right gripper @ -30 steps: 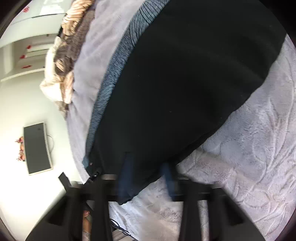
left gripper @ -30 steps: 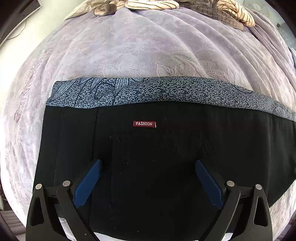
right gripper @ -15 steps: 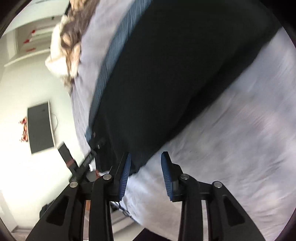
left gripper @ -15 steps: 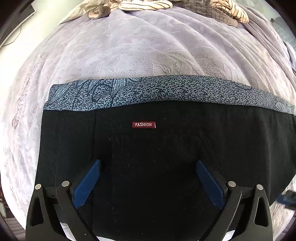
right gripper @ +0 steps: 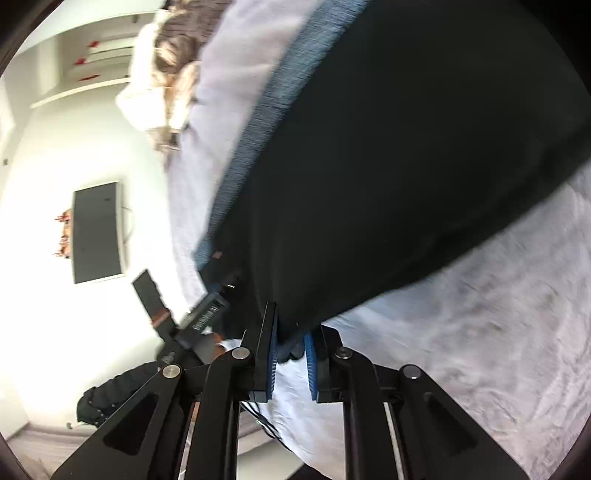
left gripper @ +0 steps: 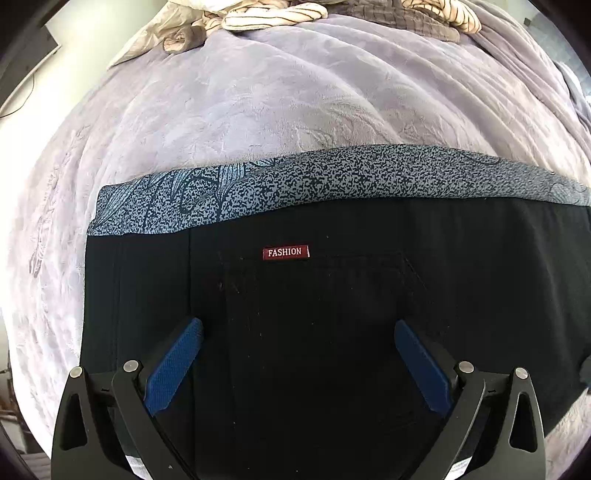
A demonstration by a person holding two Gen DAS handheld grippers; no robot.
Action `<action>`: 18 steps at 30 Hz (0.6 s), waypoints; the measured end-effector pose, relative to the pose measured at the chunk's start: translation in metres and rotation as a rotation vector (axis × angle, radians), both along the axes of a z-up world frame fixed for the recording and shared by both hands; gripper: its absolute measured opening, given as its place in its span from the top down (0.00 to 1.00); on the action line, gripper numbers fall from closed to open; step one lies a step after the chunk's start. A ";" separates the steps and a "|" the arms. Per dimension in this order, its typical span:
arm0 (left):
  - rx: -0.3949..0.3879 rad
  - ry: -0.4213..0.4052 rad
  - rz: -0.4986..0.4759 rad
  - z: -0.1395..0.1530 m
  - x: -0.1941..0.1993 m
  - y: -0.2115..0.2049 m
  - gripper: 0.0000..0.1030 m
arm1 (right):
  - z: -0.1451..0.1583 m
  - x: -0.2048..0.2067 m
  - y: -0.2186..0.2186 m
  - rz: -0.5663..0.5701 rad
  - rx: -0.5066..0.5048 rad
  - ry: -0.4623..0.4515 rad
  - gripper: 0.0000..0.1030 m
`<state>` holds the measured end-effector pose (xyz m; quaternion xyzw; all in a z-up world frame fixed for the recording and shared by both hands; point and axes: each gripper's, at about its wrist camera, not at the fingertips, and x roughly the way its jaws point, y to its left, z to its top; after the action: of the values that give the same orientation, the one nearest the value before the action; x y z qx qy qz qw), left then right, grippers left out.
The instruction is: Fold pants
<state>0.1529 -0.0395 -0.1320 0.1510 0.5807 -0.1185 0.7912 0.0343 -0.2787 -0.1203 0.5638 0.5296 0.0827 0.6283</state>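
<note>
Black pants (left gripper: 332,314) with a blue-grey patterned waistband (left gripper: 332,177) and a red FASHION label (left gripper: 285,252) lie flat on the lilac blanket. My left gripper (left gripper: 298,332) is wide open just above the pants, below the label. In the right wrist view the pants (right gripper: 406,166) fill the upper right. My right gripper (right gripper: 291,328) has its jaws nearly closed on the lower edge of the black fabric (right gripper: 291,347). The left gripper's black body (right gripper: 199,321) shows beside it.
A lilac plush blanket (left gripper: 277,92) covers the bed. Striped and beige clothes (left gripper: 273,14) are piled at the far end. In the right wrist view a wall with a dark screen (right gripper: 96,232) lies to the left, beyond the bed's edge.
My right gripper moved onto the lower edge of the pants and narrowed its jaws around the fabric. My left gripper stayed open and drifted slightly right over the pants.
</note>
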 end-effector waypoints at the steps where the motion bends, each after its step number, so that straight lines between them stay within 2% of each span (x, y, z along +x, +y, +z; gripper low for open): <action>1: 0.003 0.006 0.004 0.001 0.001 0.000 0.00 | -0.006 -0.003 0.001 -0.003 0.009 0.018 0.84; 3: 0.016 0.023 0.012 0.007 0.000 -0.002 0.00 | -0.014 -0.005 0.006 -0.020 0.019 0.029 0.80; 5: 0.004 0.027 0.001 0.019 -0.006 -0.002 0.00 | -0.018 -0.002 0.014 -0.013 0.054 0.016 0.64; 7: -0.045 0.037 -0.036 0.033 -0.021 -0.006 0.00 | -0.026 -0.002 0.027 0.016 0.080 0.023 0.53; 9: -0.060 0.045 -0.097 0.037 -0.035 -0.015 0.00 | -0.031 -0.002 0.036 0.026 0.084 0.020 0.52; 11: -0.011 0.024 -0.185 0.032 -0.053 -0.031 0.00 | -0.036 -0.005 0.042 0.009 0.093 0.011 0.52; 12: 0.040 0.016 -0.217 0.024 -0.059 -0.038 0.00 | -0.040 -0.004 0.045 0.000 0.104 0.008 0.52; 13: 0.093 0.022 -0.231 0.013 -0.063 -0.042 0.00 | -0.043 -0.003 0.049 0.002 0.112 0.012 0.57; 14: 0.105 0.033 -0.225 0.006 -0.063 -0.040 0.00 | -0.045 -0.002 0.051 0.013 0.119 0.026 0.78; 16: 0.050 0.049 -0.173 0.002 -0.057 -0.029 0.00 | -0.042 -0.001 0.051 0.016 0.134 0.049 0.83; 18: 0.055 0.055 -0.148 -0.001 -0.052 -0.024 0.00 | -0.027 0.001 0.049 0.052 0.090 0.034 0.85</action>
<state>0.1005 -0.0633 -0.1333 0.2121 0.5924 -0.1648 0.7596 0.0354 -0.2299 -0.1468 0.5789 0.5504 0.1129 0.5910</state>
